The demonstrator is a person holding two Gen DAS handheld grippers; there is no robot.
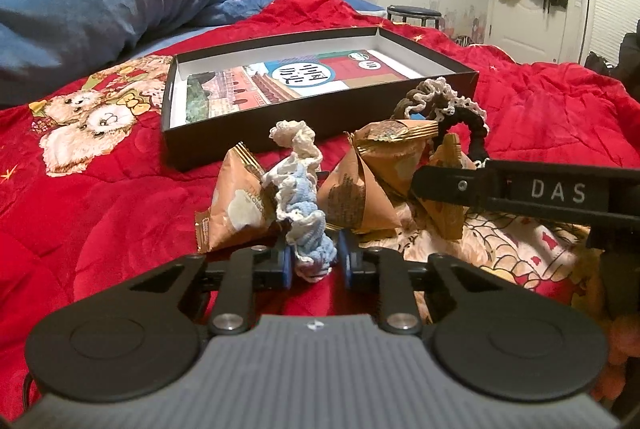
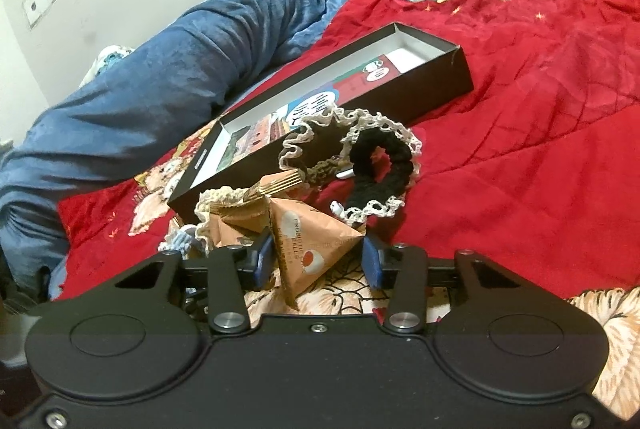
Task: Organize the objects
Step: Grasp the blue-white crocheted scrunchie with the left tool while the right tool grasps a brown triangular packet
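My left gripper (image 1: 314, 263) is shut on a blue and cream crochet scrunchie (image 1: 300, 201), which stands up between its blue pads. Orange triangular snack packets (image 1: 360, 185) lie just beyond it on the red bedspread. My right gripper (image 2: 316, 259) is open, its pads on either side of an orange snack packet (image 2: 310, 241), apart from it. A black scrunchie with cream lace (image 2: 376, 169) and a brown one (image 2: 316, 153) lie just past that packet. The open black box (image 1: 256, 133) with a printed card inside sits behind the pile; it also shows in the right wrist view (image 2: 436, 85).
A blue blanket (image 1: 112, 1) is heaped at the back left of the bed. The red bedspread (image 1: 100, 209) has a teddy-bear print at left. A black stool (image 1: 414, 13) stands by the far wall. The right gripper's finger (image 1: 528, 193) crosses the left wrist view.
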